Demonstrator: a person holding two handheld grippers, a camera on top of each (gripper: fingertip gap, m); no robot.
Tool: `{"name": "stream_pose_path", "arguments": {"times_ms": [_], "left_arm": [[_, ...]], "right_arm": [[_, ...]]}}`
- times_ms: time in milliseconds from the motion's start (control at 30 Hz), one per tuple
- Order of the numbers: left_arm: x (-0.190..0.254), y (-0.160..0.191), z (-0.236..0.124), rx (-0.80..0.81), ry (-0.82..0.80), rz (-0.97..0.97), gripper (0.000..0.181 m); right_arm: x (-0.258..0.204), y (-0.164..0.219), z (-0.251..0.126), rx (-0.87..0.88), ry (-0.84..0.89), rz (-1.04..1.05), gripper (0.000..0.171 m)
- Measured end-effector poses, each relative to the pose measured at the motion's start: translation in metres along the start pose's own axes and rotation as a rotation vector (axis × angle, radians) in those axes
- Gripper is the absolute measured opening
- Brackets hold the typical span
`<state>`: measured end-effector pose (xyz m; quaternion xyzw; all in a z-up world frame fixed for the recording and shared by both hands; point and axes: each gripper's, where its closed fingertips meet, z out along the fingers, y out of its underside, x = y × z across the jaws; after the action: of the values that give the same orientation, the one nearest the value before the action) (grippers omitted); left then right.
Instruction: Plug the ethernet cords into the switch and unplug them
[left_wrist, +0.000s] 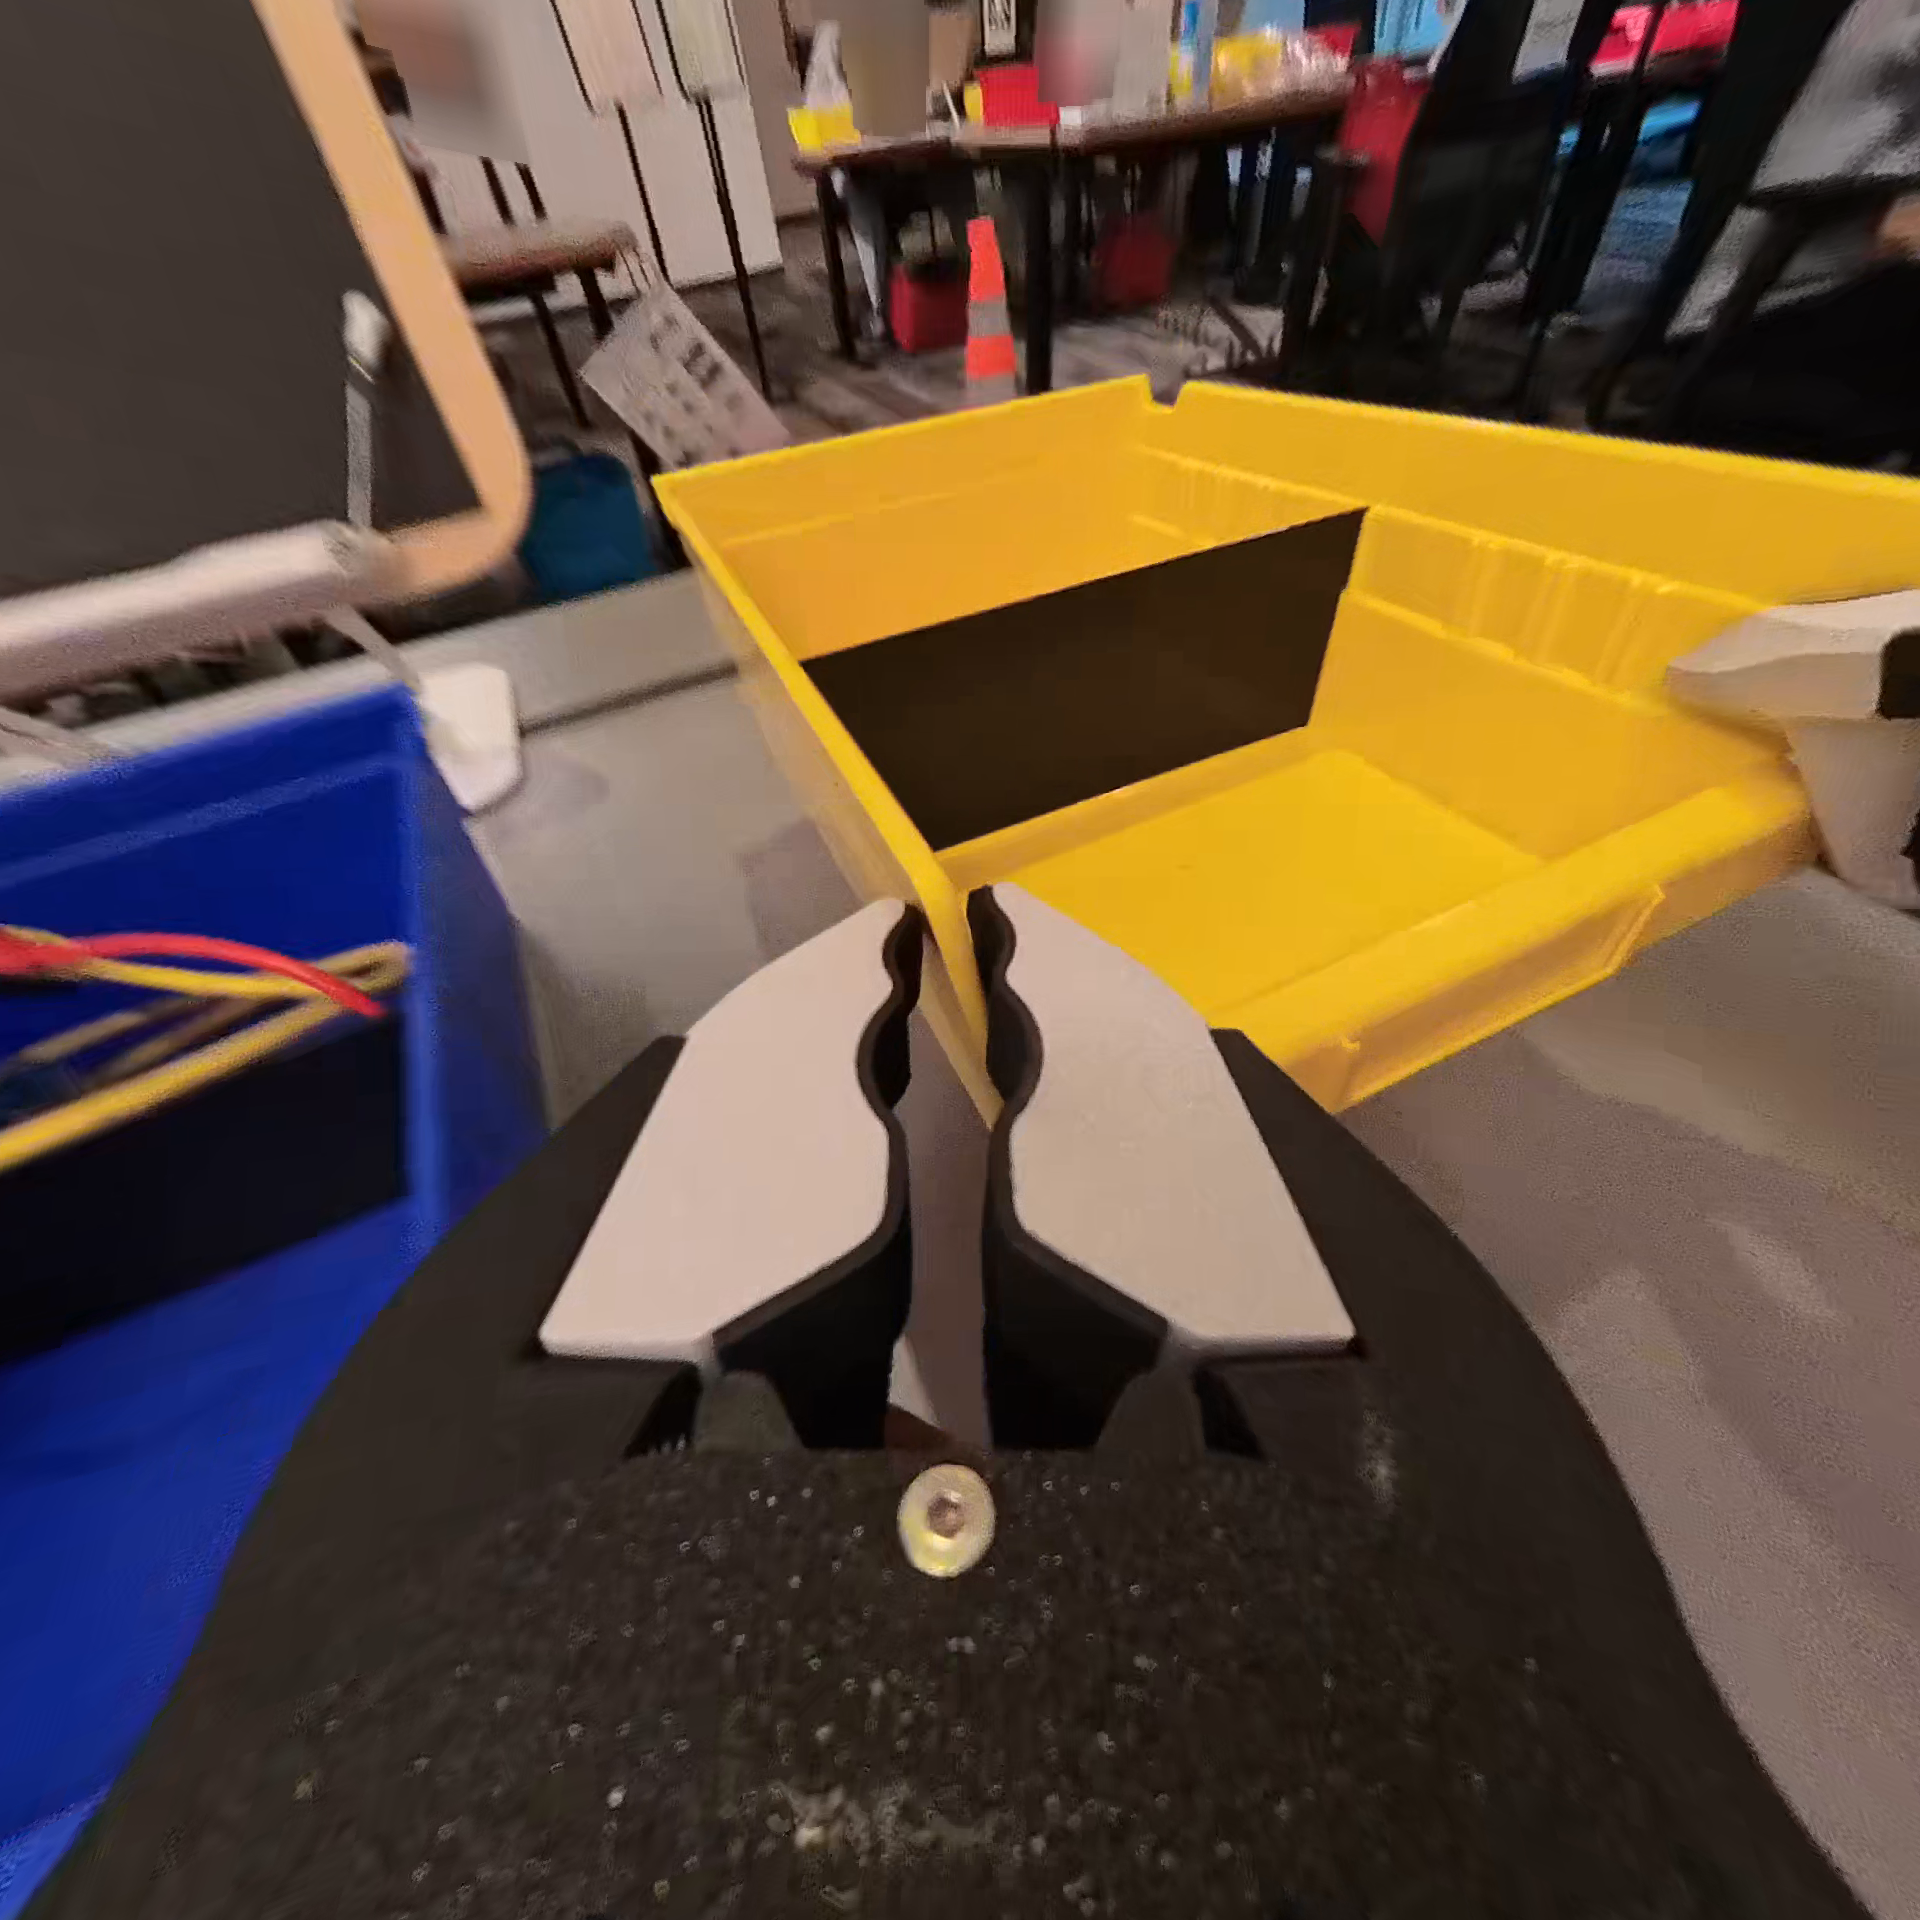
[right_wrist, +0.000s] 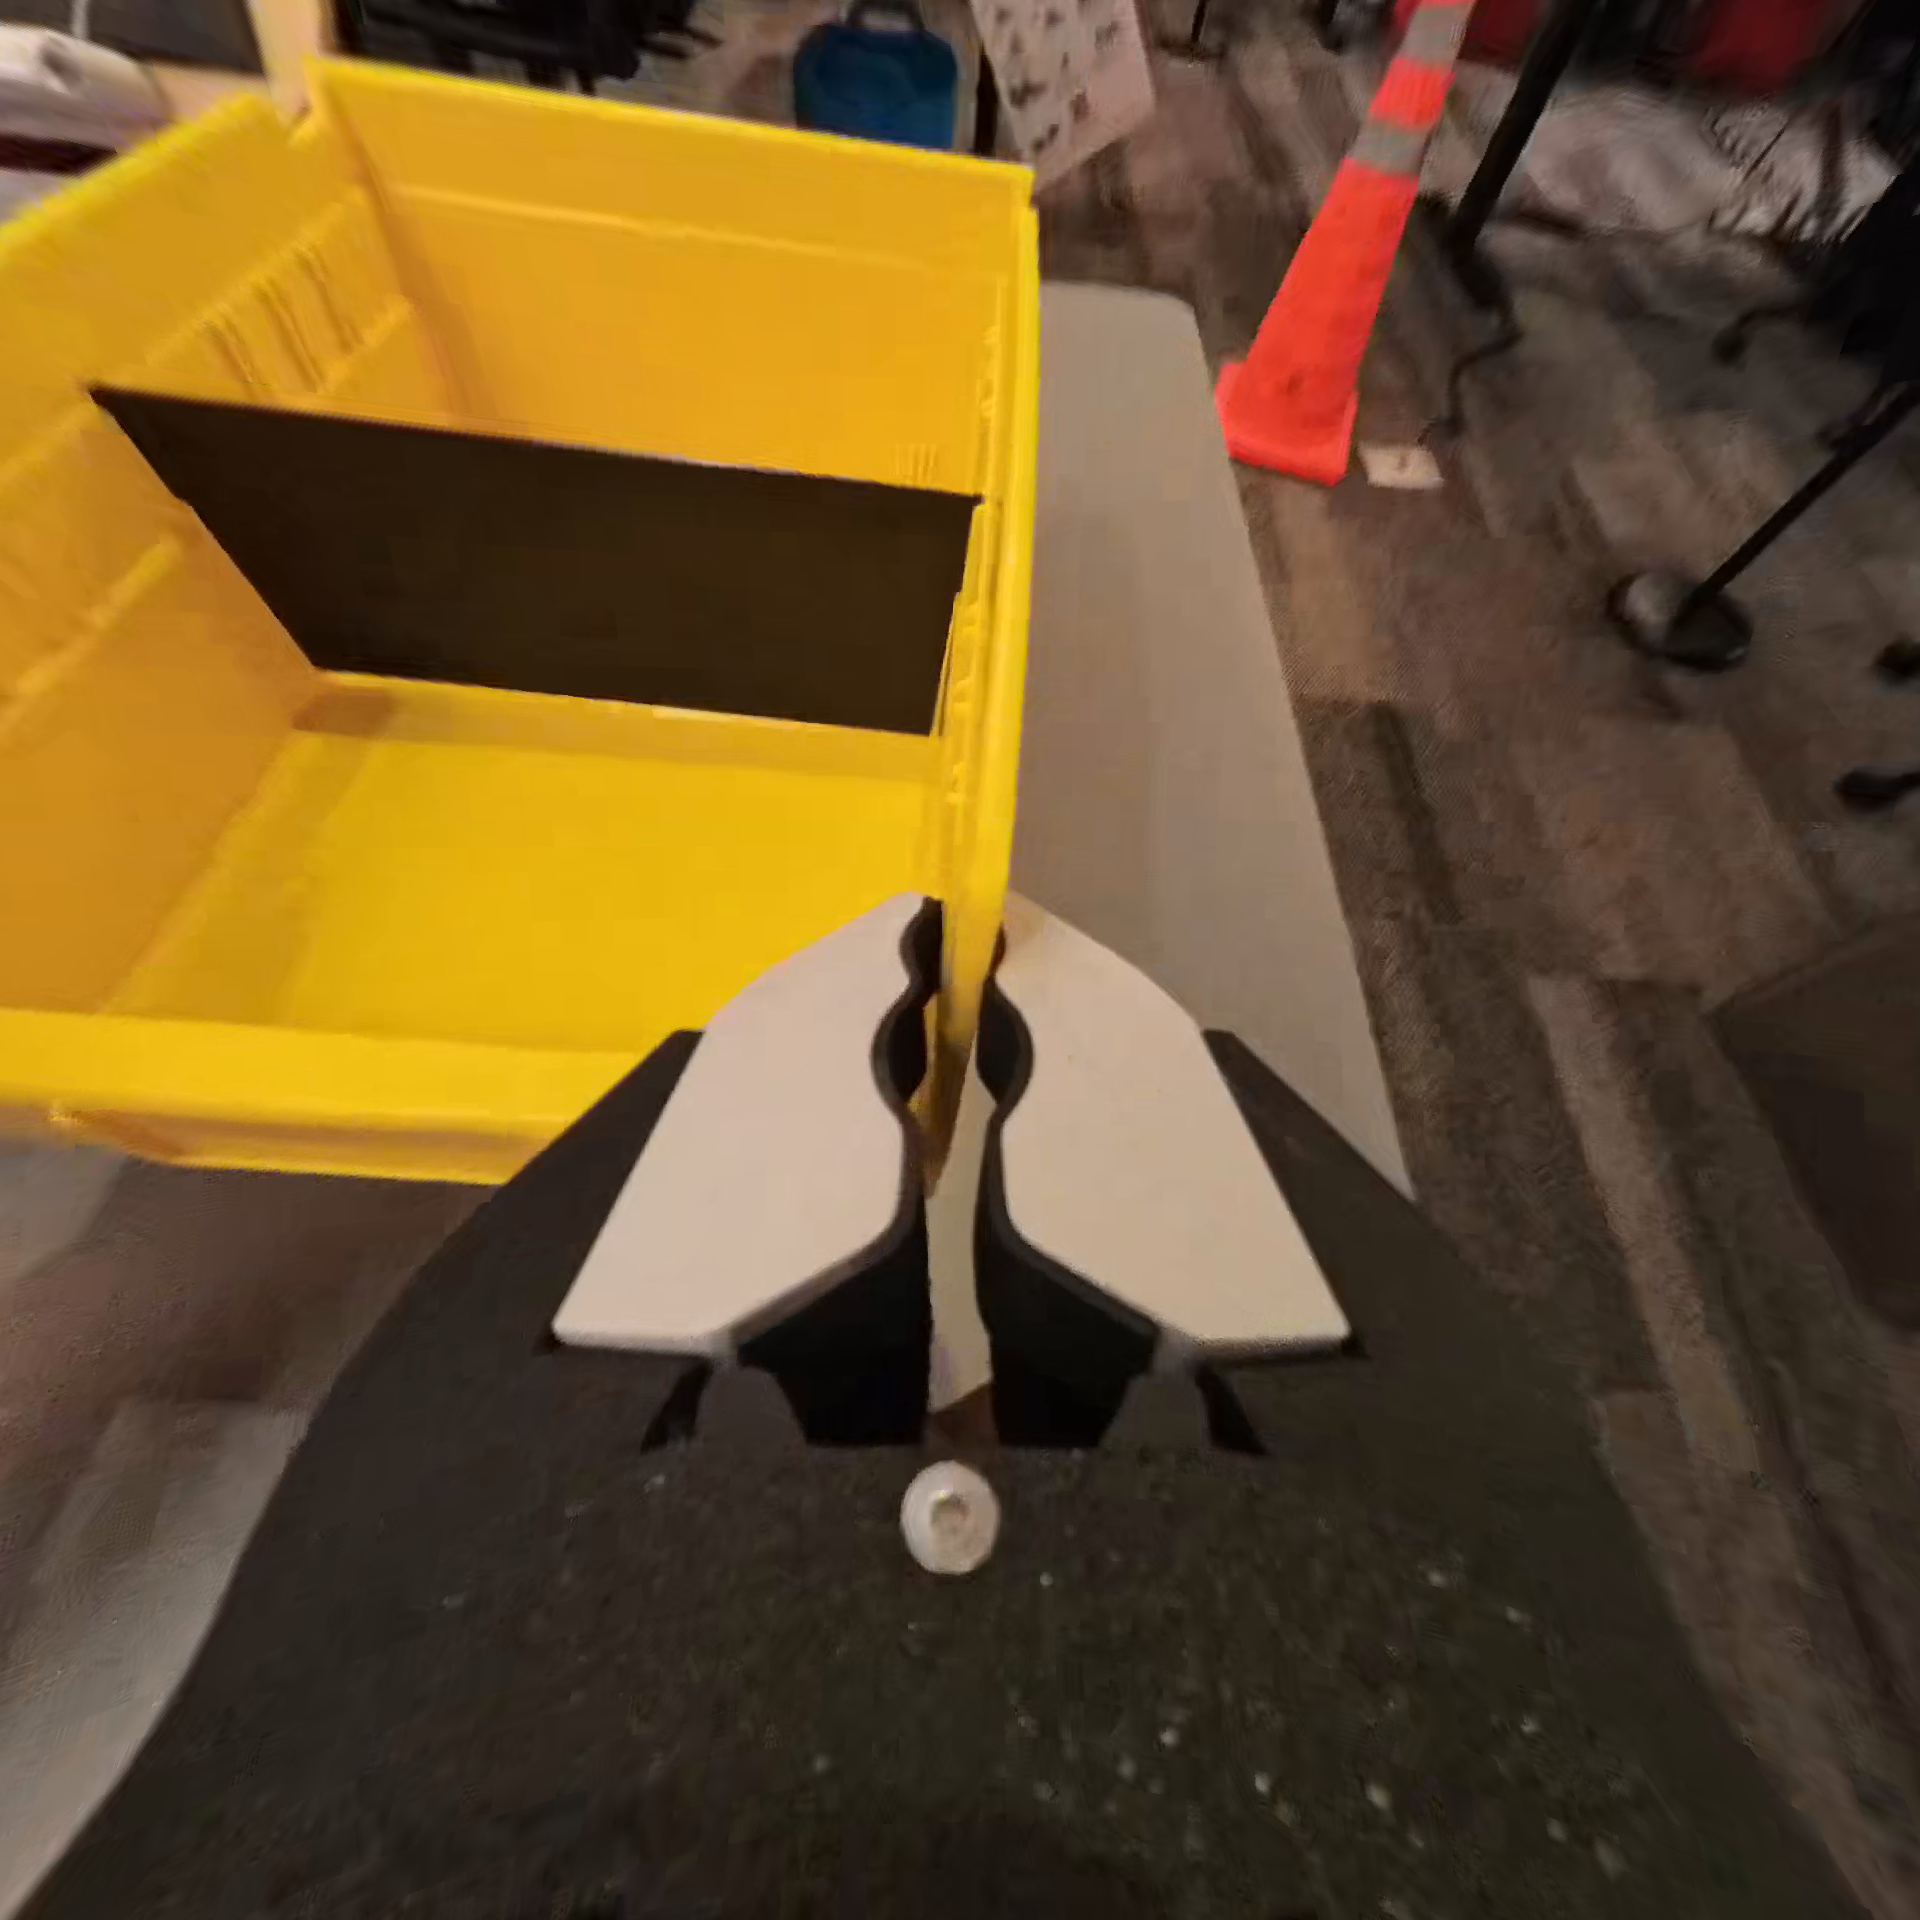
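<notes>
1. Yellow bin (left_wrist: 1299, 914): smooth moulded plastic with ribbed inner walls, crossed by a flat black divider (left_wrist: 1081, 675); it sits on a grey table (left_wrist: 1662, 1247).
2. Left gripper (left_wrist: 945, 925) clamps the bin's left wall; right gripper (right_wrist: 961, 925) clamps its right wall.
3. Only the left wrist view shows the blue bin (left_wrist: 208, 1039) holding red and yellow cords (left_wrist: 208, 966); no switch shows in either.
4. Only the right wrist view shows the full orange cone (right_wrist: 1340, 270).

My right gripper (right_wrist: 954, 997) pinches the right side wall of the yellow bin (right_wrist: 665, 270) near its front corner, fingers closed on the thin rim. A black divider (right_wrist: 540, 561) crosses the bin's inside. The bin sits on the grey tabletop (right_wrist: 1132, 727); an orange cone (right_wrist: 1340, 260) stands on the floor beyond.
</notes>
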<state>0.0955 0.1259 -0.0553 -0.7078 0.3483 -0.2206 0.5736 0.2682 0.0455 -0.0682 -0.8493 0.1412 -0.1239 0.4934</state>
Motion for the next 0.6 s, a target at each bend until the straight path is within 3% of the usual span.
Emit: {"name": "stream_pose_path", "arguments": {"times_ms": [100, 333, 467, 600], "left_arm": [[0.015, 0.032, 0.014, -0.047, 0.002, 0.016, 0.009], [-0.006, 0.058, 0.038, -0.129, -0.021, -0.058, 0.009], [-0.01, 0.061, 0.041, -0.164, -0.028, -0.066, 0.036], [-0.014, 0.061, 0.041, -0.215, 0.021, -0.114, 0.037]], "right_arm": [[0.01, 0.035, 0.023, -0.028, -0.03, 0.075, 0.003], [-0.003, 0.043, 0.059, -0.022, -0.034, 0.061, 0.003], [-0.016, 0.037, 0.077, -0.031, -0.025, 0.076, 0.005], [-0.02, 0.039, 0.075, -0.032, -0.005, 0.077, 0.005]]}}
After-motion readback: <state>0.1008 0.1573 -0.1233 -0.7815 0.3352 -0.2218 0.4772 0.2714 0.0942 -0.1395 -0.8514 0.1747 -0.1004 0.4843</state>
